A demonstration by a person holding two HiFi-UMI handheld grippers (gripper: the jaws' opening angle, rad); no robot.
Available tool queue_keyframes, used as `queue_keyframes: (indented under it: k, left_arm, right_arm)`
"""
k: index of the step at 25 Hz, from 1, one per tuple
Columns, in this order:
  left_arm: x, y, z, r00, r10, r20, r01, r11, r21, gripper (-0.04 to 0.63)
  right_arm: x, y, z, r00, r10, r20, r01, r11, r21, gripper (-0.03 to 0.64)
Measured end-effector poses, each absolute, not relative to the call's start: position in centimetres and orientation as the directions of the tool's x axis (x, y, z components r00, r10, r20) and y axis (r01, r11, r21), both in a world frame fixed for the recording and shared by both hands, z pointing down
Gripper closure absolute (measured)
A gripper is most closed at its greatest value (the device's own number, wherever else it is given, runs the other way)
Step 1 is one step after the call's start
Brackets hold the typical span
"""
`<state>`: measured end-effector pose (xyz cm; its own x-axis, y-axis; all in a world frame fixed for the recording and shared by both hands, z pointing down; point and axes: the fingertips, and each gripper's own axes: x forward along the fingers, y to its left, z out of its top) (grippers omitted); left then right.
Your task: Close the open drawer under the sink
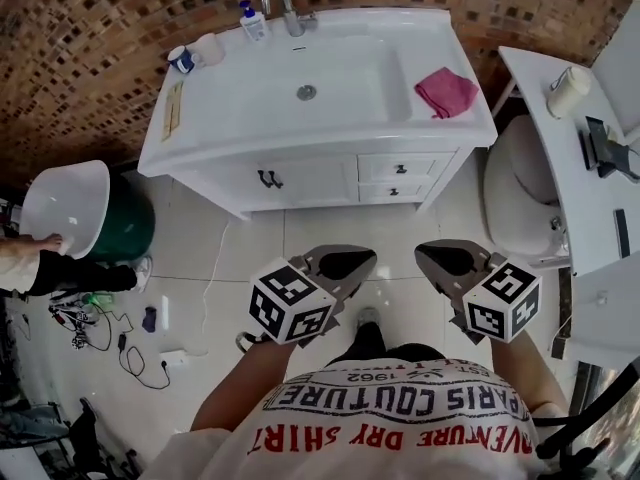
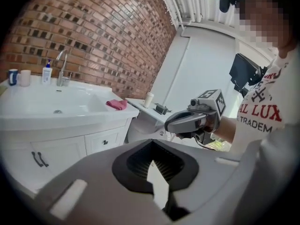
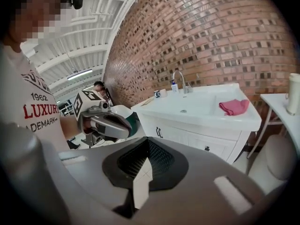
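The white sink cabinet (image 1: 250,143) stands against the brick wall. Two small drawers, upper (image 1: 400,168) and lower (image 1: 393,192), sit at its right front, and both look about flush from here. The upper drawer front (image 2: 104,142) also appears in the left gripper view, and its knob (image 3: 206,148) in the right gripper view. My left gripper (image 1: 340,265) and right gripper (image 1: 450,261) hover side by side over the tiled floor, well short of the cabinet. Both are shut with nothing held. My left gripper (image 2: 157,172) points past the right gripper (image 2: 171,124).
A pink cloth (image 1: 445,91), faucet (image 1: 285,8), soap bottle (image 1: 252,20) and cups (image 1: 183,60) sit on the sink top. A toilet (image 1: 520,188) and white shelf (image 1: 590,208) stand right. A green bin (image 1: 125,230) and floor cables (image 1: 100,328) lie left, beside another person's hand (image 1: 30,253).
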<state>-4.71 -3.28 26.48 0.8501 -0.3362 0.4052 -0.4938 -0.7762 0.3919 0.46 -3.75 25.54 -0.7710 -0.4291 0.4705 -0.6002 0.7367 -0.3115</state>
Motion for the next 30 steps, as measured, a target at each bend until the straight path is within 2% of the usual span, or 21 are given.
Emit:
queue_keyframes:
  k: [7,17,30]
  left_arm:
    - [-1.3,6.6,21.0,0.850,-0.384,0.362,-0.496,-0.814,0.301,0.603]
    - [3.4,23.9,19.9,0.830,-0.442,0.340,-0.543,-0.781,0.308,0.603]
    - [2.8,29.3,17.7,0.831,-0.446,0.332,-0.536,-0.800,0.269,0.603]
  right_arm:
    - [2.6,5.4,21.4,-0.814,-0.443,0.376,-0.559,0.771,-0.303,0.611]
    - [8.1,22.7,20.8,-0.850,-0.405,0.338,-0.511,0.792,-0.334,0.611]
    - [7.4,27.9,18.3,-0.852,-0.425,0.307,-0.511,0.804,-0.304,0.611]
